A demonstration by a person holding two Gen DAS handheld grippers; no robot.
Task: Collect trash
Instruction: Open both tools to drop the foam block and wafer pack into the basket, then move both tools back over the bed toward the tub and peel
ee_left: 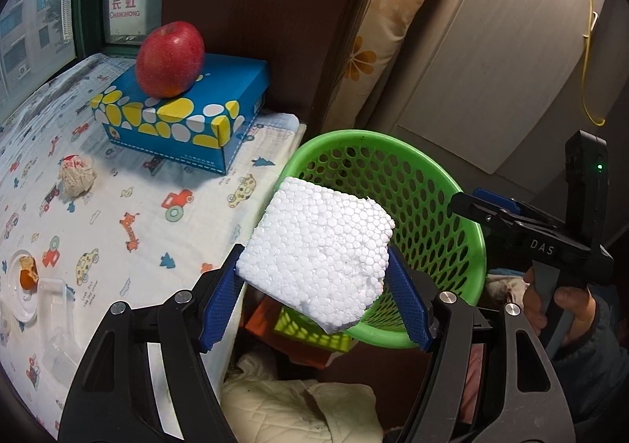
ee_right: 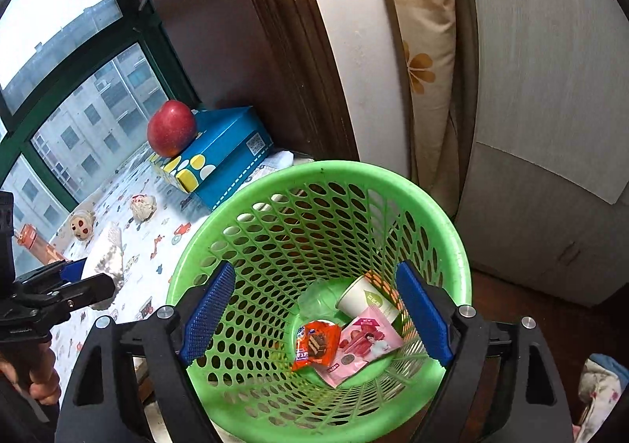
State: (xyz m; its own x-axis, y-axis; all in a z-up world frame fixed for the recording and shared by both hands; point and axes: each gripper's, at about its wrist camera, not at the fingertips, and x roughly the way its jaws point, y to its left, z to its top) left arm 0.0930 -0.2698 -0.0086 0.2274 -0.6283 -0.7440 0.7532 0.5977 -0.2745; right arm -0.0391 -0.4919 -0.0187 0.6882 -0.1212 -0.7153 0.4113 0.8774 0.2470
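Observation:
My left gripper (ee_left: 314,282) is shut on a white styrofoam block (ee_left: 318,250) and holds it in the air just in front of the rim of the green perforated basket (ee_left: 432,215). The block also shows in the right wrist view (ee_right: 108,258). My right gripper (ee_right: 314,317) grips the near side of the basket (ee_right: 298,183), one finger inside and one outside the wall. In the basket lie a paper cup (ee_right: 365,299), an orange snack wrapper (ee_right: 316,344) and a pink wrapper (ee_right: 363,346). A crumpled paper ball (ee_left: 76,175) lies on the table.
A blue spotted box (ee_left: 188,116) with a red apple (ee_left: 170,58) on it stands at the table's back. A small plate with fruit scraps (ee_left: 23,285) sits at the left edge. The patterned cloth (ee_left: 129,215) covers the table. A pillow (ee_left: 397,10) leans behind the basket.

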